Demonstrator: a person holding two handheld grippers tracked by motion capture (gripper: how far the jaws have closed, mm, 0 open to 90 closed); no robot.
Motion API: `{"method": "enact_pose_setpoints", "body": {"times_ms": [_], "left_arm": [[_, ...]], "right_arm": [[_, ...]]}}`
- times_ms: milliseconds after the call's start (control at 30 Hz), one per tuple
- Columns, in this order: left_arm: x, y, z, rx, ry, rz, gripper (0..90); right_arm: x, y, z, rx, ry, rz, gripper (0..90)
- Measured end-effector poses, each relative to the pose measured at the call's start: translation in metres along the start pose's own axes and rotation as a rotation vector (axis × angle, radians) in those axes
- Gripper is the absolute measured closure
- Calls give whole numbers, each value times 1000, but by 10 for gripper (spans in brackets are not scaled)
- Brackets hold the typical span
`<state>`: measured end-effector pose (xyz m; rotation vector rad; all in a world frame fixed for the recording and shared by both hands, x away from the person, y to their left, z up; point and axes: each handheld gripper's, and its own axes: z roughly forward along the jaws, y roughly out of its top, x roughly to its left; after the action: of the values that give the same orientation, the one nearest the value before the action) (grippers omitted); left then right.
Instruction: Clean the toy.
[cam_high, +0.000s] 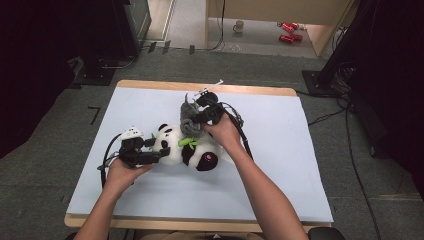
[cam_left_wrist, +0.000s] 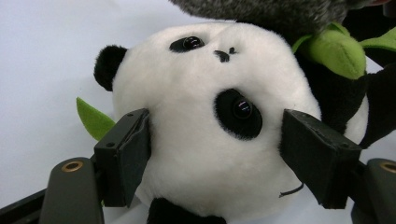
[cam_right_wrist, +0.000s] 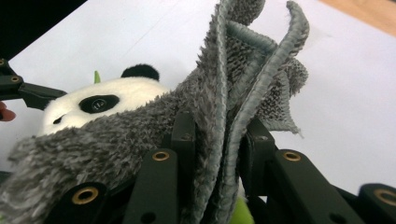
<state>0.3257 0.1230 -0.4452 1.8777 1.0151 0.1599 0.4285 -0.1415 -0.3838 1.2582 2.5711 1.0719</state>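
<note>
A black-and-white panda plush (cam_high: 195, 152) lies on its side in the middle of the pale mat (cam_high: 300, 165). My left gripper (cam_high: 159, 149) comes in from the left, and in the left gripper view (cam_left_wrist: 215, 123) both pads press into the round white head (cam_left_wrist: 205, 154). A grey fuzzy cloth (cam_high: 188, 119) is draped over the panda's upper side. My right gripper (cam_high: 199, 119) is shut on a fold of this cloth (cam_right_wrist: 224, 84), close-up in the right gripper view (cam_right_wrist: 222, 126). A green felt leaf (cam_high: 189, 142) pokes out below the cloth.
The mat covers a wooden table (cam_high: 200, 86), with bare mat to the right and front. Cables trail from both grippers. On the floor beyond stand a mug (cam_high: 239, 26) and red cans (cam_high: 288, 31); dark equipment stands on both sides.
</note>
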Motion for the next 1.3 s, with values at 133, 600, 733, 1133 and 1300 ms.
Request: {"method": "enact_pose_setpoints", "body": {"times_ms": [133, 600, 733, 1133, 1300], "left_arm": [[0, 0, 0, 1, 1, -3, 253], [1, 0, 0, 5, 3, 5, 253], [1, 0, 0, 3, 3, 6, 252], [1, -1, 0, 2, 2, 2, 253], [2, -1, 0, 1, -4, -7, 253]], "right_arm": [[-4, 1, -11, -19, -9, 14, 735], [41, 29, -16, -94, 147, -30, 739], [57, 30, 0, -67, 203, -35, 737], [51, 6, 23, -16, 209, -20, 713], [36, -1, 14, -29, 163, -4, 719]]}}
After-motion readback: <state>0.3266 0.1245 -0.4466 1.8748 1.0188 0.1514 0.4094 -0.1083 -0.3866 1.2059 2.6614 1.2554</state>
